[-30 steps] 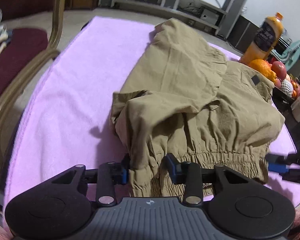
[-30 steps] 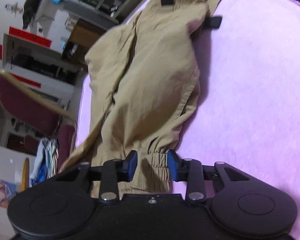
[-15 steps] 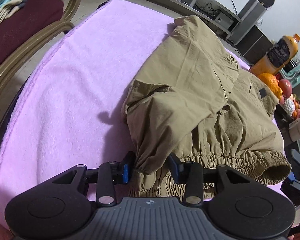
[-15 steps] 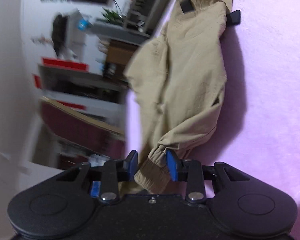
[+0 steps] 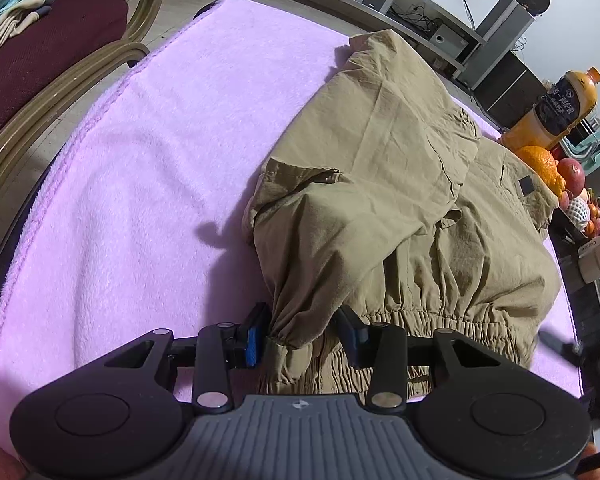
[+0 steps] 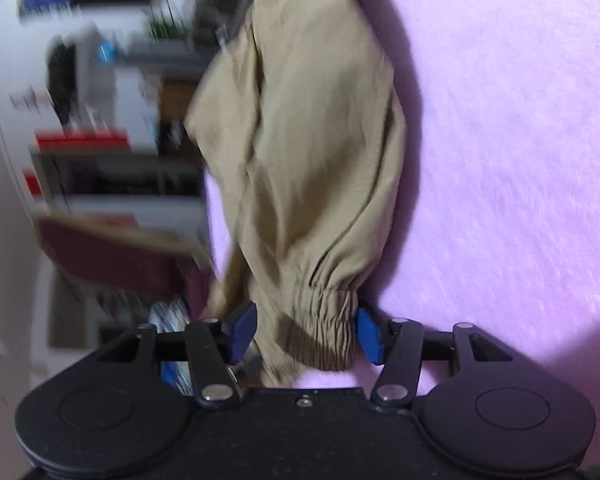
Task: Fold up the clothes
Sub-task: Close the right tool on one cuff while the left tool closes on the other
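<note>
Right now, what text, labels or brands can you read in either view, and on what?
"Coffe...": only partly readable, on the cardboard box at right edge.
Label on the orange bottle: print too small to read.
The black patch on the khaki jacket: no lettering visible.
Right wrist view: too blurred to read anything.

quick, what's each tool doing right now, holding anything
left tool: part open, tan jacket cuff between its jaws; grip cannot be told.
right tool: jaws opening, letting go of the other cuff between them.

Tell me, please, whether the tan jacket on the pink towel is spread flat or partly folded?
Partly folded. The tan jacket has one sleeve laid over its body on the pink towel, its cuff at the elastic hem.
</note>
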Demonstrator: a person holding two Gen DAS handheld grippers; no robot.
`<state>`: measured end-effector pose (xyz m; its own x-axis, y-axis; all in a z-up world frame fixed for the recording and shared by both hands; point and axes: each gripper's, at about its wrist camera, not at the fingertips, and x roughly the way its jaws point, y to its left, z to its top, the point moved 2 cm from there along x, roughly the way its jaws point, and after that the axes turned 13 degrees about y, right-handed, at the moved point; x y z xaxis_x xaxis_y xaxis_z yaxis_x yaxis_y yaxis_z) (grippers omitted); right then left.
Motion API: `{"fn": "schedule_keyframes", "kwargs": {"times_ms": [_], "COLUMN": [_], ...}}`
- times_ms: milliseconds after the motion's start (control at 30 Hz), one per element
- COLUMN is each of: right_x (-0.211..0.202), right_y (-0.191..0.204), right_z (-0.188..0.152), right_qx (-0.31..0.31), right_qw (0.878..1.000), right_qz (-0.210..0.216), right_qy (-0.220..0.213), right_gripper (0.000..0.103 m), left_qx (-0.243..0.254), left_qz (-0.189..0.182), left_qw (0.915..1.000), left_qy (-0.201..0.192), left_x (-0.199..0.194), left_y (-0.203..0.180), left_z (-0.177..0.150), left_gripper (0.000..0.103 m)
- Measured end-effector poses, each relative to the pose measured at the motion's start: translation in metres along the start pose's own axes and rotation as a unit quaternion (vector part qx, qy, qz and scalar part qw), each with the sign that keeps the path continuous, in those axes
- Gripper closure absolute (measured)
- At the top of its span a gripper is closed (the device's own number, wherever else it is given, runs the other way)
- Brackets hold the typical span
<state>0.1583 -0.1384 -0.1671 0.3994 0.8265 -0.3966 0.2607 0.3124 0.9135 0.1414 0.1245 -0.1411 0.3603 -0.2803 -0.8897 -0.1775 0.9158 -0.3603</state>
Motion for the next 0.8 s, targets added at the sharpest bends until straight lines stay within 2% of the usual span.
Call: {"fn": "schedule_keyframes", "kwargs": {"times_ms": [33,100,200,233,300,367,400,533,600,633,667,700,767,800], "right_x": [-0.004,-0.007,0.021,0.032,0.043,0.047,0.046,0.022,0.024,0.027,0.031,0.039,0.037,0.026], "right_y": [0.0,-0.005,-0.002,0.002,0.008,0.007,0.006,0.002,0.0,-0.001,0.001,0.008,0.026,0.037], "right_z": [-0.001,-0.002,-0.001,-0.005,-0.012,-0.014,-0.014,-0.004,0.004,0.005,0.007,0.009,0.009,0.007], "right_qx": [0.006,0.017,0.02,0.011,-0.013,-0.008,-0.002,0.018,0.036,0.039,0.035,0.022,-0.01,-0.034], "right_qw": [0.999,0.998,0.998,0.996,0.995,0.995,0.995,0.999,0.998,0.998,0.999,1.0,0.997,0.995], "right_qz": [0.002,0.006,0.048,0.05,0.035,0.033,0.035,0.035,0.043,0.04,0.02,-0.014,-0.074,-0.095], "right_qy": [-0.035,-0.062,0.038,0.075,0.091,0.094,0.09,0.0,-0.014,-0.01,-0.004,-0.001,-0.011,-0.019], "right_gripper": [0.05,0.05,0.05,0.051,0.05,0.052,0.053,0.052,0.053,0.059,0.068,0.085,0.09,0.091], "left_qx": [-0.003,-0.006,-0.008,-0.007,-0.004,-0.004,-0.005,-0.008,-0.009,-0.008,-0.007,0.0,0.027,0.03], "left_qz": [-0.003,-0.006,-0.006,-0.006,-0.005,-0.006,-0.008,-0.009,-0.009,-0.009,-0.009,-0.009,0.003,-0.006], "left_qw": [1.0,1.0,0.9999,1.0,1.0,1.0,1.0,0.9999,0.9999,0.9999,0.9999,0.9999,0.9996,0.9994], "left_qy": [0.0,0.001,0.001,0.001,0.0,0.0,0.001,0.001,0.002,0.004,0.007,0.009,0.009,0.018], "left_x": [0.0,0.0,0.0,0.0,0.001,0.001,0.001,0.001,0.001,0.001,0.001,0.0,-0.006,-0.009], "left_y": [0.001,0.002,0.002,0.001,0.001,0.002,0.002,0.003,0.002,0.002,0.0,-0.002,-0.013,-0.017], "left_z": [0.0,0.0,0.0,0.0,0.0,0.0,0.0,-0.001,0.0,0.0,0.0,-0.001,-0.003,-0.003], "left_gripper": [0.061,0.061,0.061,0.061,0.061,0.061,0.061,0.061,0.062,0.071,0.079,0.089,0.091,0.091]}}
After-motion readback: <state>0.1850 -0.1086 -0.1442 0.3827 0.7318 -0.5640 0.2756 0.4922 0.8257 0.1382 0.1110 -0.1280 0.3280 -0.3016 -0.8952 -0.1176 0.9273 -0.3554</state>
